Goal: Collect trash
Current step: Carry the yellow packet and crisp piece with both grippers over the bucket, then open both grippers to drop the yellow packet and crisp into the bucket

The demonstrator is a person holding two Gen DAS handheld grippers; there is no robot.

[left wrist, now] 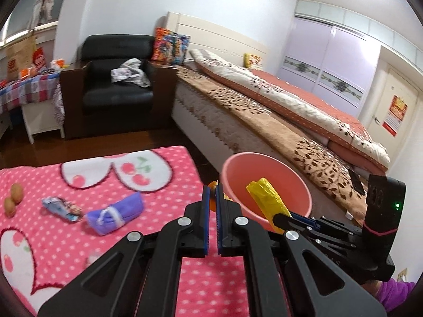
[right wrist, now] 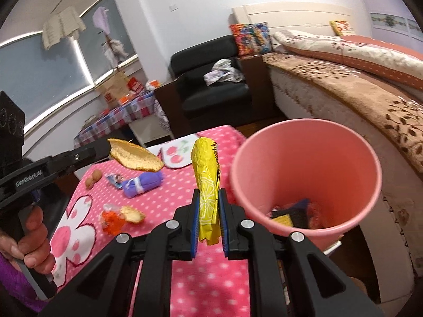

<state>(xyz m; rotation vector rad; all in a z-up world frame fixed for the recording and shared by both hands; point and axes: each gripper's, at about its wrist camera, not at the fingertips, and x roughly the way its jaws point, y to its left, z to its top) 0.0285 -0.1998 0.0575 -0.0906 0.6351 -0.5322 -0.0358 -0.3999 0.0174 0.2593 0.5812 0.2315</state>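
A pink bin (right wrist: 304,174) stands at the right edge of the pink dotted blanket (right wrist: 169,198); it holds some wrappers. It also shows in the left wrist view (left wrist: 264,182). My right gripper (right wrist: 208,195) is shut on a yellow wrapper (right wrist: 207,179), held upright just left of the bin; the wrapper also shows in the left wrist view (left wrist: 267,198). My left gripper (left wrist: 212,190) is shut on an orange peel (right wrist: 134,155), held above the blanket left of the bin. An orange scrap and peel piece (right wrist: 121,216) lie on the blanket.
On the blanket lie a purple rolled cloth (left wrist: 116,214), a foil wrapper (left wrist: 62,207) and two walnuts (left wrist: 13,198). A bed (left wrist: 277,111) runs along the right. A black armchair (left wrist: 116,84) and a cluttered table (left wrist: 29,87) stand behind.
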